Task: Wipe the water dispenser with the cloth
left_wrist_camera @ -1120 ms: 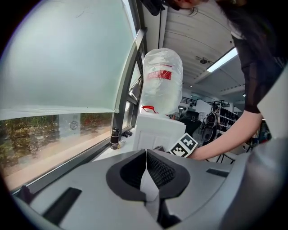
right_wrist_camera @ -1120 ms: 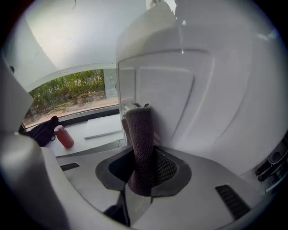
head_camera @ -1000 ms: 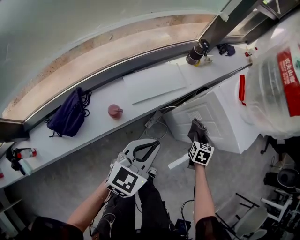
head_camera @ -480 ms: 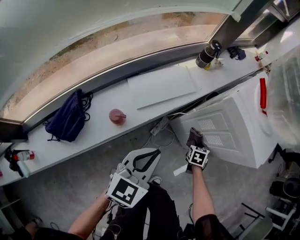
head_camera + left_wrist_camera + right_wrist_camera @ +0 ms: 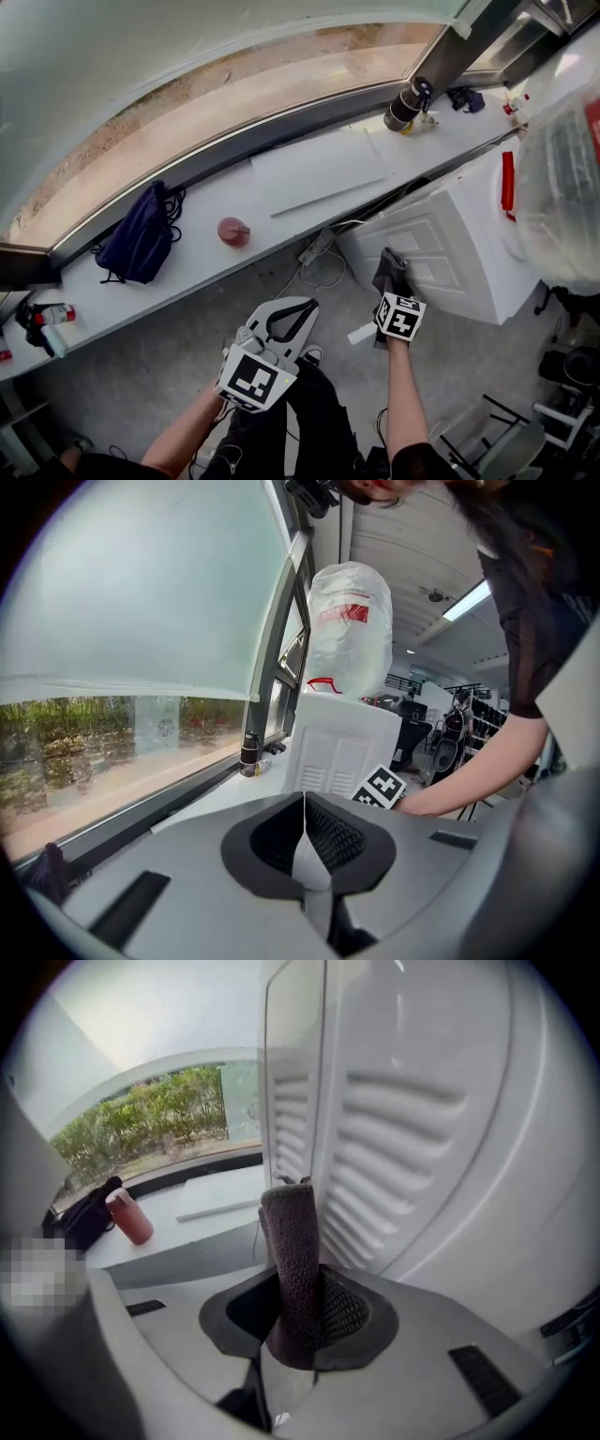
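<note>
The white water dispenser stands at the right, its vented back panel facing me, with a clear water bottle on top. My right gripper is shut on a dark grey cloth, folded upright between the jaws and held against the vented panel. The cloth shows just past the gripper's marker cube. My left gripper hangs lower, near my legs, shut with nothing between its jaws. In the left gripper view the dispenser and bottle stand ahead.
A long white windowsill runs under the window, carrying a dark blue bag, a red bottle, a flat white board and a dark cylinder. Cables and a power strip lie on the grey floor beside the dispenser.
The right gripper with the cloth has slid slightly over the dispenser's vented panel. The head view has shifted a little. The left gripper has stayed low and shut.
</note>
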`<control>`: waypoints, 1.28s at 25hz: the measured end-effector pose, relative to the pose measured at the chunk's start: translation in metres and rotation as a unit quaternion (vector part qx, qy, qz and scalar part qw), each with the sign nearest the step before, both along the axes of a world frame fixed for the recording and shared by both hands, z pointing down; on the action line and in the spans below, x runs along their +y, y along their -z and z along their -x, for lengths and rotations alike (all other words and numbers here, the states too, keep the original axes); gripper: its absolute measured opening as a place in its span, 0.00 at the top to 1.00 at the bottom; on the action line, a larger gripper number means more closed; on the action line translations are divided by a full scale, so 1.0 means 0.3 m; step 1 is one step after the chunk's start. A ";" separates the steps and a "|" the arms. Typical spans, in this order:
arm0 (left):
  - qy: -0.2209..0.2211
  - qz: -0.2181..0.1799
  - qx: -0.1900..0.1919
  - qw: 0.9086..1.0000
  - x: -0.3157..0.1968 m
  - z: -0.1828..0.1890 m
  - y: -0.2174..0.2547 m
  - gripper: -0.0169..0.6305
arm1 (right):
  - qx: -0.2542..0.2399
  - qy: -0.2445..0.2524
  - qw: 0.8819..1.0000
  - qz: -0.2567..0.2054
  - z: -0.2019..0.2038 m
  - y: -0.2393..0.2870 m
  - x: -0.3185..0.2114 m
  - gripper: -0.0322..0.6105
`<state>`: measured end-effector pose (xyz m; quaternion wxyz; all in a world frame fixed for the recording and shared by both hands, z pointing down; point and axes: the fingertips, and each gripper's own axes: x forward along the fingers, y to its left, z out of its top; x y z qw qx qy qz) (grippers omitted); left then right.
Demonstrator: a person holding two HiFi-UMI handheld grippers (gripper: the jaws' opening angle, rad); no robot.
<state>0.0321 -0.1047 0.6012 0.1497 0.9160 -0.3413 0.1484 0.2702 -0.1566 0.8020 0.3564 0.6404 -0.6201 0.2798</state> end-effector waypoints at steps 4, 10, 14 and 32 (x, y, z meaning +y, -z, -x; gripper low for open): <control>-0.026 -0.016 0.005 1.000 -0.010 -0.045 0.113 0.94 | -0.016 0.027 0.999 -0.030 0.038 0.281 0.013 0.78; -0.044 -0.032 0.015 0.998 -0.033 -0.053 0.241 0.94 | -0.001 0.058 0.994 -0.089 0.086 0.711 -0.040 0.78; -0.042 -0.032 0.020 0.998 -0.066 -0.004 0.275 0.94 | 0.003 0.055 0.990 -0.130 0.109 0.932 -0.104 0.78; -0.044 -0.012 0.041 0.998 -0.132 0.102 0.194 0.94 | 0.008 -0.065 0.996 -0.066 0.079 0.591 -0.185 0.78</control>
